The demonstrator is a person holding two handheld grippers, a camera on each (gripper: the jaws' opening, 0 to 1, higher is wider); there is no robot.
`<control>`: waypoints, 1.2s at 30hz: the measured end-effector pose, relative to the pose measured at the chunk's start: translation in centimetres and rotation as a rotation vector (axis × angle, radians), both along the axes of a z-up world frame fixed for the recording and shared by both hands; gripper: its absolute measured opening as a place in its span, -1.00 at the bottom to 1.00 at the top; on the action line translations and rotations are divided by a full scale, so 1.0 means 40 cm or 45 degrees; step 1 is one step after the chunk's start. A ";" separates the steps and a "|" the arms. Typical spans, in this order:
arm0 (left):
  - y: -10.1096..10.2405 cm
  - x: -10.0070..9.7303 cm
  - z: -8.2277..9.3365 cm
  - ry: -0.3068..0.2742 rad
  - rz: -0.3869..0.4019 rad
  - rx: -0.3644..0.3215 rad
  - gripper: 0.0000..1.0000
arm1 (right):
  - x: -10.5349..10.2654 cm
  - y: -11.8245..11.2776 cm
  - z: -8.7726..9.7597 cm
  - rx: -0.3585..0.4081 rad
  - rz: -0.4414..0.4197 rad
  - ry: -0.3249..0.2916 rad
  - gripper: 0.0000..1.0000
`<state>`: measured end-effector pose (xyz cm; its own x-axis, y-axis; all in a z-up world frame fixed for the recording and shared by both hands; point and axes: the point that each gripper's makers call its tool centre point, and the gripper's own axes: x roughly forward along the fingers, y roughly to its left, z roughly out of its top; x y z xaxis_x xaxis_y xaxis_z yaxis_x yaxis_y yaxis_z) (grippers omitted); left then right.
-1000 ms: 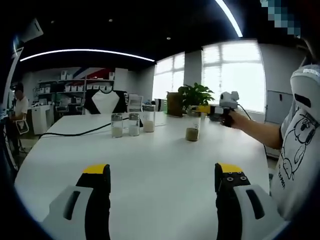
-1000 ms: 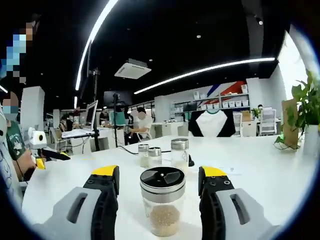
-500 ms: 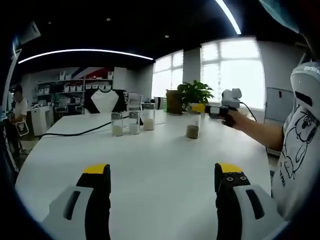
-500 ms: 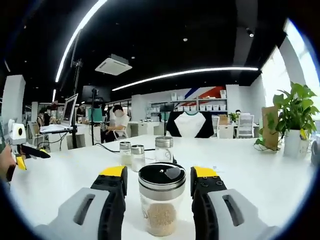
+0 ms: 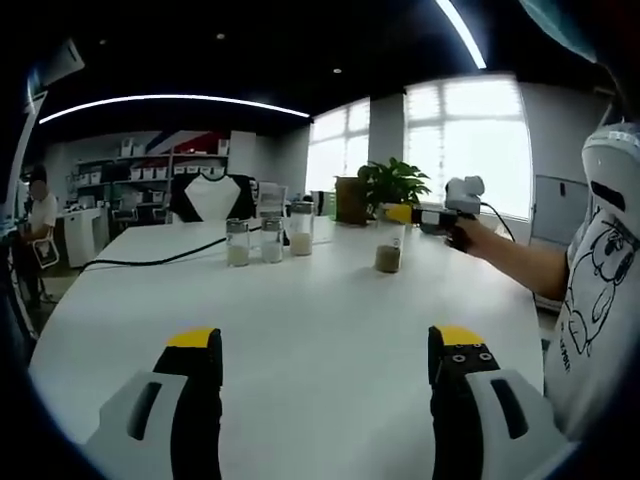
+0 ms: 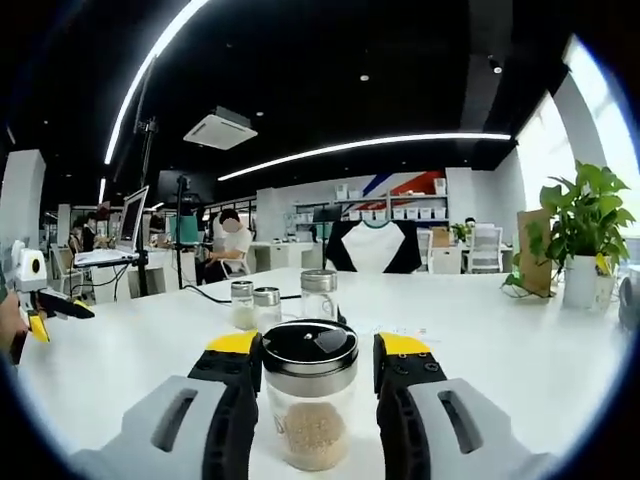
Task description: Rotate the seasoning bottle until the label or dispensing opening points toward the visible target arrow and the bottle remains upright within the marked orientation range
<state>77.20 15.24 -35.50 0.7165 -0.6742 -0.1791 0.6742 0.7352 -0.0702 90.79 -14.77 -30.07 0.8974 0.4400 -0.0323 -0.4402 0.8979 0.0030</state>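
My right hand-held gripper (image 6: pixel 312 350) is closed around the seasoning bottle (image 6: pixel 309 405), its yellow-tipped jaws pressing the metal cap on either side. The bottle stands upright on the white surface (image 6: pixel 500 370), tan granules in its lower part. My left hand-held gripper (image 5: pixel 318 345) has its jaws spread wide over bare surface, holding nothing. Farther off, three more jars (image 6: pixel 275 300) stand close together beside a black cable (image 5: pixel 140 262). The left gripper view catches my right hand (image 5: pixel 468 235) reaching out to the bottle. A potted plant (image 6: pixel 578 235) sits beyond, near the windows.
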 end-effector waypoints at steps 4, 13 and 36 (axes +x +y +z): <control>-0.006 0.001 0.005 -0.004 -0.001 -0.010 0.78 | -0.004 0.008 -0.006 0.004 0.024 0.008 -0.24; -0.008 -0.003 0.011 -0.007 -0.011 0.007 0.77 | -0.013 0.018 -0.005 0.013 0.102 0.003 -0.27; -0.042 -0.025 0.046 -0.040 -0.036 0.020 0.76 | -0.043 0.036 -0.005 0.123 0.543 0.015 -0.26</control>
<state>76.20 13.54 -33.66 0.7028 -0.6914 -0.1672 0.6963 0.7168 -0.0373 89.08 -13.34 -30.27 0.6345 0.7727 0.0182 -0.7710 0.6311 0.0853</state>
